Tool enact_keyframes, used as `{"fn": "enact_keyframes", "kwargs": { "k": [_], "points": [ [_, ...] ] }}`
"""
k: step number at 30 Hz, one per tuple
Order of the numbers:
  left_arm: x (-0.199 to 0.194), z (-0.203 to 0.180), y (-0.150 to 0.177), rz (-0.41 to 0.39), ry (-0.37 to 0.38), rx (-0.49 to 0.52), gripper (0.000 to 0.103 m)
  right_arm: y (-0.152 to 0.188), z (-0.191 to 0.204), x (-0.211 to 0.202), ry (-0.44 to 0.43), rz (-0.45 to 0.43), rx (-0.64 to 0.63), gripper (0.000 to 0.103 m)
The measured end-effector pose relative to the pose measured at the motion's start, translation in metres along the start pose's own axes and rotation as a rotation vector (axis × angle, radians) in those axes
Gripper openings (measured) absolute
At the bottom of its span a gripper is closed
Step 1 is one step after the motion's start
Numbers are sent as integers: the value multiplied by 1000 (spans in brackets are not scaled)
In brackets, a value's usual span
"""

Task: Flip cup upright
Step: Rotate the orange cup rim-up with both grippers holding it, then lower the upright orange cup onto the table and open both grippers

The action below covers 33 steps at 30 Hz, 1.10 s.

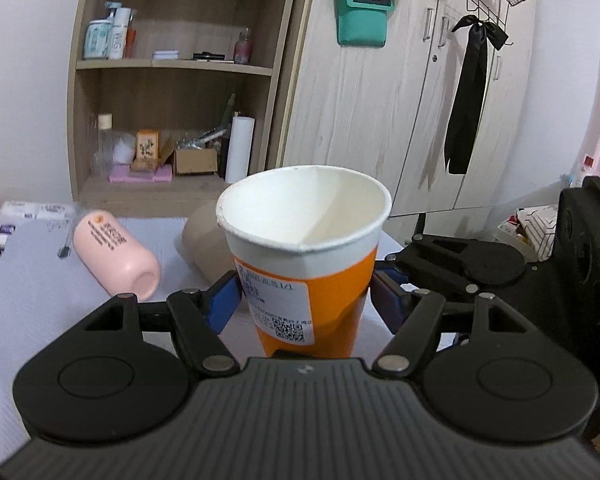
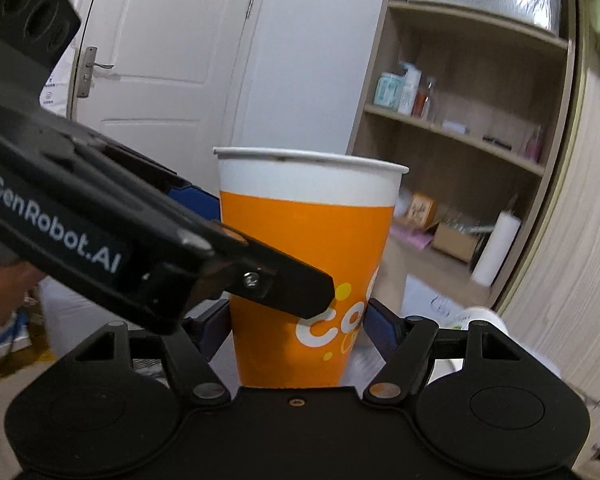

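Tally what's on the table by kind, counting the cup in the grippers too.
Paper cup: 1, orange, mouth up, between the fingers of both the left gripper and the right gripper.
Bottle: 1, pink, lying on its side.
Tan object: 1, behind the cup, kind unclear.
Total: 3
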<state>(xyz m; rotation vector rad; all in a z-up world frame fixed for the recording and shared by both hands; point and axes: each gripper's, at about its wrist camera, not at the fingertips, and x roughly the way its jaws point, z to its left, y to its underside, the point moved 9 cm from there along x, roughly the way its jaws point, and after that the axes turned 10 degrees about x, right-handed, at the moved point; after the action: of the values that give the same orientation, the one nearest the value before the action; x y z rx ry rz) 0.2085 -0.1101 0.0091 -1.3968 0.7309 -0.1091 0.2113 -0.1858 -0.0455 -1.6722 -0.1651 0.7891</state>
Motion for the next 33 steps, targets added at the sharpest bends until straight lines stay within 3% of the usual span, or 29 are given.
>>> {"fn": "enact_keyframes", "kwargs": {
  "k": [11, 29, 33],
  "points": [
    [35, 8, 10, 28, 17, 21, 70, 16, -15, 25, 47, 15, 67, 76],
    [44, 3, 12, 17, 37, 7, 71, 22, -24, 27, 50, 15, 121, 77],
    [41, 1, 14, 48, 48, -6, 75, 17, -21, 21, 66, -4, 106, 83]
  ]
}}
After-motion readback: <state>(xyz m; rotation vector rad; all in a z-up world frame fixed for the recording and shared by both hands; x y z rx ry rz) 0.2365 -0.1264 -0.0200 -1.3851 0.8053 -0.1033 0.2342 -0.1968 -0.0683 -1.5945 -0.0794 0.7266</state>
